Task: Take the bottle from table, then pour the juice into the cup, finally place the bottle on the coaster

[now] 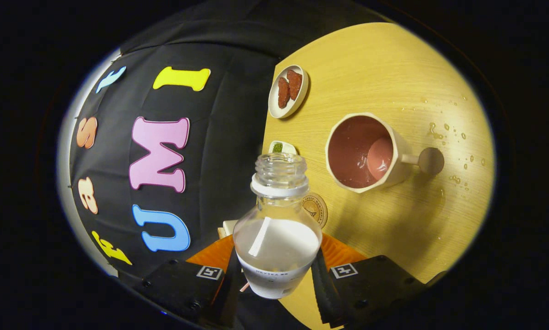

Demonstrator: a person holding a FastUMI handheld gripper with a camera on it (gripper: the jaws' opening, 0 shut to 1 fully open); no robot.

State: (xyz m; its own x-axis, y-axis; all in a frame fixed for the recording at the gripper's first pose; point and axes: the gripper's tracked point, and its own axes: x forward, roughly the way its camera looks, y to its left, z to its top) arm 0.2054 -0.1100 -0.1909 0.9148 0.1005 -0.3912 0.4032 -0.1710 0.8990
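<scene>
Gripper view: the tool [276, 275] has the bottle [278, 229] pinched between its two fingers, one finger pressing each side of the rounded lower body. It is a clear bottle with its cap off, the threaded neck open and a white ring sitting just under the threads. White liquid fills the lower half of it, and a pale label band wraps the base down between the fingers.

The whole scene is rolled over, so the desk [384, 78] runs up one side of the bottle and the black booth wall [228, 137] up the other. Beyond the bottle's mouth and off to one side sits the cup [366, 153], a pale faceted mug with a pinkish inside, its handle [428, 160] pointing away from the bottle. There is a glossy pink patch at its bottom; whether that is liquid I cannot tell. The bottle's mouth is apart from the cup's rim, not over it.

Peeking out just behind the bottle's shoulder, between bottle and cup, is the round brown coaster [317, 208], flat on the desk and partly hidden. Further out, near the wall, a small pale dish [288, 91] carries two reddish-brown pieces. A second small dish [282, 147] with something green shows just past the bottle's mouth. Droplets [457, 137] speckle the desk beyond the cup's handle.
</scene>
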